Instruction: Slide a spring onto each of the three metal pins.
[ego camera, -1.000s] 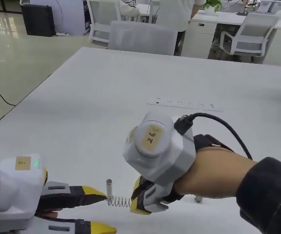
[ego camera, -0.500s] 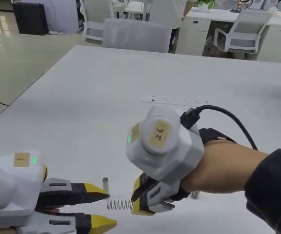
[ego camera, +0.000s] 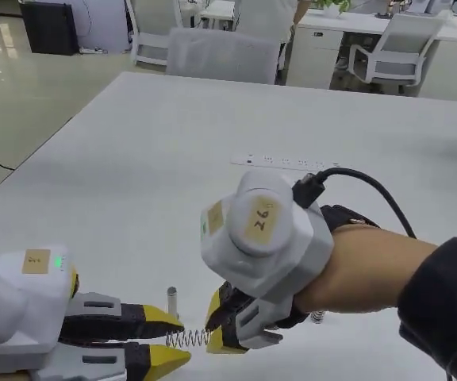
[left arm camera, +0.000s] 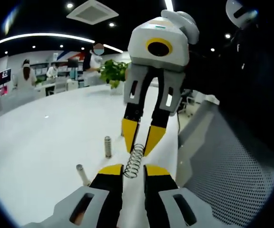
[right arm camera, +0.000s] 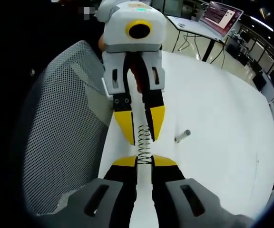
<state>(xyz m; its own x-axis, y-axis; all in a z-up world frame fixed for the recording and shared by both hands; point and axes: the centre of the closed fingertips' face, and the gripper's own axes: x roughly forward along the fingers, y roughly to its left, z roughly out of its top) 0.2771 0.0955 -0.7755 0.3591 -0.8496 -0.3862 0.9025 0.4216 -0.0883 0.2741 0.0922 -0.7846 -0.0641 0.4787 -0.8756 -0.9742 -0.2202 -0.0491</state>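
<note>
Right gripper: jaws nearly closed, pinching one end of spring. Spring horizontal, close to table, bridging both grippers. Left gripper: jaws narrowly apart around other spring end, can't tell if gripping or just touching. Yellow tips of both grippers almost meet. Pin upright on table just behind spring, not touching it. Left gripper view: second pin on table near first, just beside left jaws. Both pins bare.
</note>
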